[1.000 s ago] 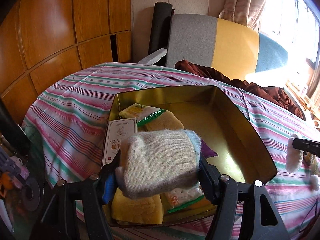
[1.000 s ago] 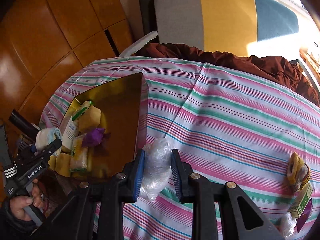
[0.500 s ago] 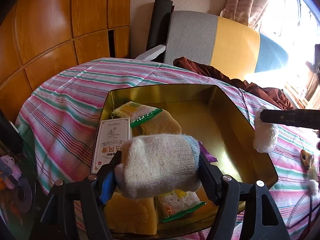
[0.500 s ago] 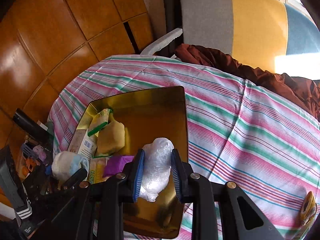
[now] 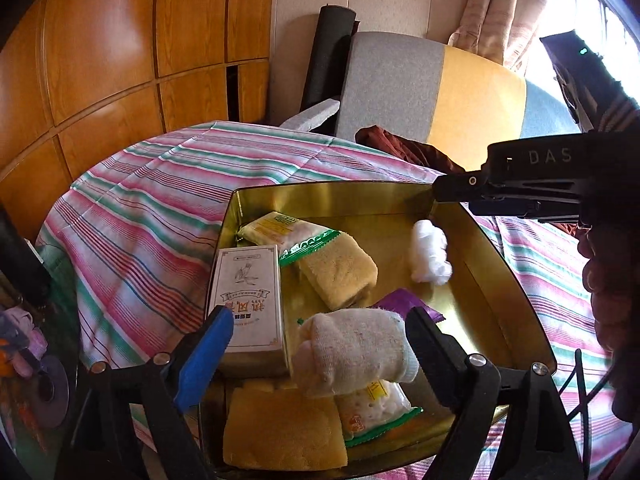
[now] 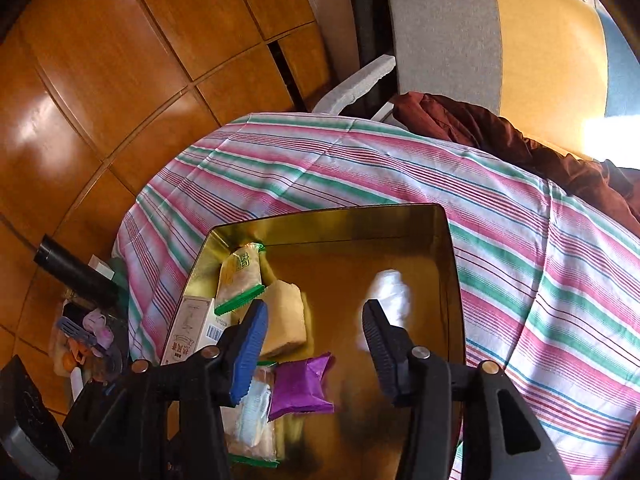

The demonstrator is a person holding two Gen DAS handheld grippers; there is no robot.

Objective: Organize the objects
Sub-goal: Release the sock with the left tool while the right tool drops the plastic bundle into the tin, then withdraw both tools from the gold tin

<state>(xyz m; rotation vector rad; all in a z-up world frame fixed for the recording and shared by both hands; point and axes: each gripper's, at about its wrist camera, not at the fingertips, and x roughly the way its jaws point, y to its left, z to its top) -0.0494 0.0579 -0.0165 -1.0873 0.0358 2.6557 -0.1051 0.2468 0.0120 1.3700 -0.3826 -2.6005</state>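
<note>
Left view: jaws of the left gripper (image 5: 320,344) have just been opening, the sock (image 5: 354,350) loose between them over the tin (image 5: 516,276); a box (image 5: 248,300) and sponge (image 5: 338,274) lie beneath. Right view: right gripper (image 6: 314,352) jaws have just been opening, clear of the plastic bag (image 6: 390,290), blurred inside the tin, right of the purple packet (image 6: 302,386)

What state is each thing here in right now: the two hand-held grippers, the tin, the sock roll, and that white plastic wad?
Left hand-held gripper: jaws just opened, sock roll between them.
Right hand-held gripper: jaws just opened, empty.
Sock roll: rolled up, over the tin's packets.
White plastic wad: released, inside tin.
Gold tin: lidless, partly filled.
</note>
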